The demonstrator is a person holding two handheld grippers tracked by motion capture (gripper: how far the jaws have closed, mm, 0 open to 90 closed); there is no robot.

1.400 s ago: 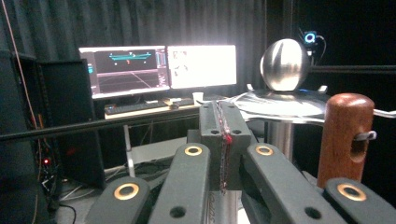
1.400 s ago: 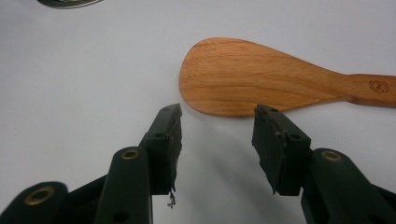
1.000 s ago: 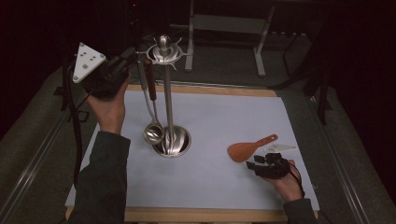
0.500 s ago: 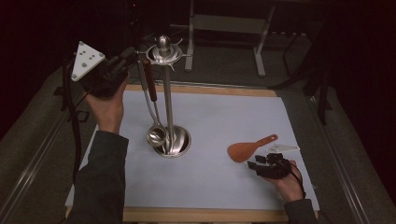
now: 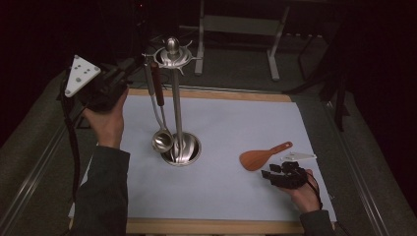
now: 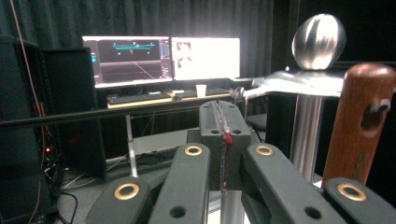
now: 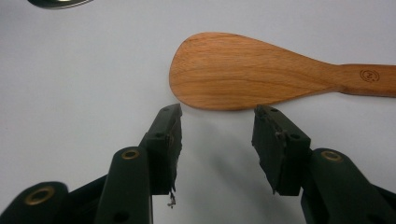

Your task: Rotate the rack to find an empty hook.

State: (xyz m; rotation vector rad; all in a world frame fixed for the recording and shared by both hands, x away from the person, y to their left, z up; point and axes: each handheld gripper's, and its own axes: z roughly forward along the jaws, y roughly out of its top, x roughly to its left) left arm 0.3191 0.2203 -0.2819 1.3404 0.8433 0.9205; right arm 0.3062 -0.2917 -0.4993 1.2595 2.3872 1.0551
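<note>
Hanging from a hook of the steel utensil stand (image 5: pixel 176 105) near the table's centre: ladle (image 5: pixel 161 140) with wooden grip, bowl low beside the stand's base. Left gripper (image 6: pixel 223 140) raised at hook height just beside the ladle's grip, jaws pressed fully together, nothing between them. Right gripper (image 7: pixel 217 140) resting low near the table's right front corner, jaws spread wide, empty, tips just short of the wooden rice paddle (image 7: pixel 261 70) lying flat. Risks noted: closed jaws knocking the ladle grip, swinging it or slipping it off its hook; tall stand tipping under a sideways push; flat paddle sliding away, skidding on the smooth mat when pinched.
</note>
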